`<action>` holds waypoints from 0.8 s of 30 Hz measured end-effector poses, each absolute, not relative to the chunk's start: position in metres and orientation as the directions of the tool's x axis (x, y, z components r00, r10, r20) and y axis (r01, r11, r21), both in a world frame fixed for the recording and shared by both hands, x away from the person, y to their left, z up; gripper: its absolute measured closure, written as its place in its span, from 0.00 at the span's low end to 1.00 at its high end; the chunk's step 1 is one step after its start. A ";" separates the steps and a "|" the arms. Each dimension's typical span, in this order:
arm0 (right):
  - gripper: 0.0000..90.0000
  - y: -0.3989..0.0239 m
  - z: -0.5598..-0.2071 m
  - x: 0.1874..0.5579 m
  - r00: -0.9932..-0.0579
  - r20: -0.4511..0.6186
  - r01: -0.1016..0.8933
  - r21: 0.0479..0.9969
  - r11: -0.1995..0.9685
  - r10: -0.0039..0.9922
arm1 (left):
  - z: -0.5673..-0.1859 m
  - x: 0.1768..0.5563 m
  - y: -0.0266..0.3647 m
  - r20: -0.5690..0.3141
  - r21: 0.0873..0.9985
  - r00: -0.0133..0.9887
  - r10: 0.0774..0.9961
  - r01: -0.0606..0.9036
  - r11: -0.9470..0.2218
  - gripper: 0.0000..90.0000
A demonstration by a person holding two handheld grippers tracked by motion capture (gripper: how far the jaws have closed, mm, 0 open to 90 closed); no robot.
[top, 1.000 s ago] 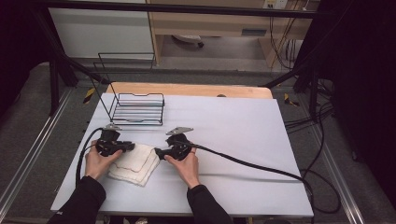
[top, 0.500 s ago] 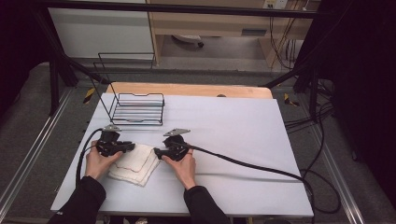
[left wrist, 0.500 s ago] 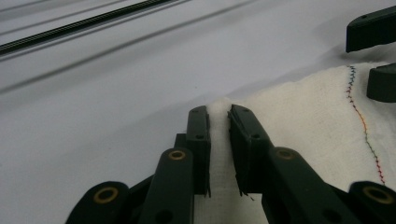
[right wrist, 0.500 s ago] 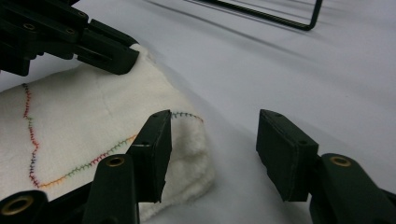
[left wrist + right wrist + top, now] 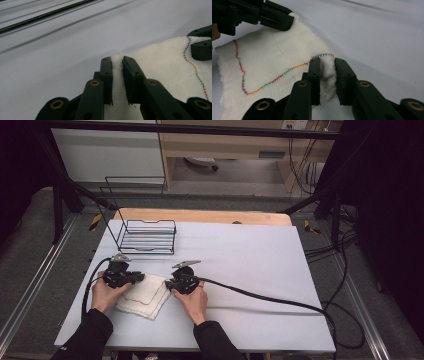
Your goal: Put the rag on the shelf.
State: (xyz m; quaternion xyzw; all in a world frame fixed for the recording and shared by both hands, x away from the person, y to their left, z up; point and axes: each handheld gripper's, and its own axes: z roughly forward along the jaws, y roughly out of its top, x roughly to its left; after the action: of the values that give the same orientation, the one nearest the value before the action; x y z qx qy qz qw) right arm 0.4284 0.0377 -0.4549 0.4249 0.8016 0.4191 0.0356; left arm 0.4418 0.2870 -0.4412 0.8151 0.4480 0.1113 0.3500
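**Operator:** State of the right gripper (image 5: 327, 82)?

**Inspector:** Its jaws have just been closing and now pinch a raised fold at the edge of the white cloth (image 5: 274, 62). In the right gripper view the fabric bunches up between the two black pads, which press on it from both sides. The pinch sits where the line of multicoloured stitching (image 5: 287, 72) ends.

**Operator:** And the left gripper (image 5: 117, 75)?

**Inspector:** Also clamped on the cloth (image 5: 160, 65). The left gripper view shows a narrow ridge of fabric standing between the pads at a corner of the cloth, with the pads against it.

**Operator:** Position of the cloth?

**Inspector:** In the high view the cloth (image 5: 146, 296) lies flat on the white table (image 5: 250, 260), near the front left area, directly between the two hands. The left gripper (image 5: 131, 277) holds its far left corner; the right gripper (image 5: 172, 283) holds its right edge. Both grippers point inward — toward each other, across the cloth.

**Operator:** Surroundings?

**Inspector:** A black wire basket (image 5: 149, 236) stands on the table beyond the left gripper, well apart from the cloth. A thick black cable (image 5: 260, 296) trails from the right gripper across the table to its right edge. A second cable (image 5: 90, 282) loops from the left gripper round the left hand (image 5: 106, 295). The right hand (image 5: 192, 299) rests low on the table surface.
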 end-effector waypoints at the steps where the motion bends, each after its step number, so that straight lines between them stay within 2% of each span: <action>1: 0.89 0.038 -0.454 0.428 -0.629 0.308 0.659 0.698 0.280 0.713 | -0.441 0.442 0.287 -0.136 0.671 0.571 0.809 0.654 -0.349 0.87; 11: 0.94 0.037 -0.450 0.424 -0.648 0.296 0.630 0.727 0.275 0.702 | -0.429 0.434 0.296 -0.180 0.712 0.561 0.808 0.641 -0.286 0.91; 18: 0.94 0.033 -0.431 0.417 -0.697 0.281 0.558 0.790 0.254 0.659 | -0.407 0.416 0.304 -0.172 0.782 0.566 0.806 0.576 -0.238 0.92; 24: 0.94 0.029 -0.416 0.412 -0.734 0.238 0.479 0.845 0.237 0.636 | -0.386 0.402 0.304 -0.132 0.841 0.574 0.808 0.497 -0.215 0.92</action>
State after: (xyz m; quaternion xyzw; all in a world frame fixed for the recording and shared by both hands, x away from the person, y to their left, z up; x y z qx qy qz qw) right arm 0.4119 0.0288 -0.4157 0.3561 0.7827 0.5045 0.0777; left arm 0.4017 0.3039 -0.3865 0.7606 0.4290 0.1707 0.4563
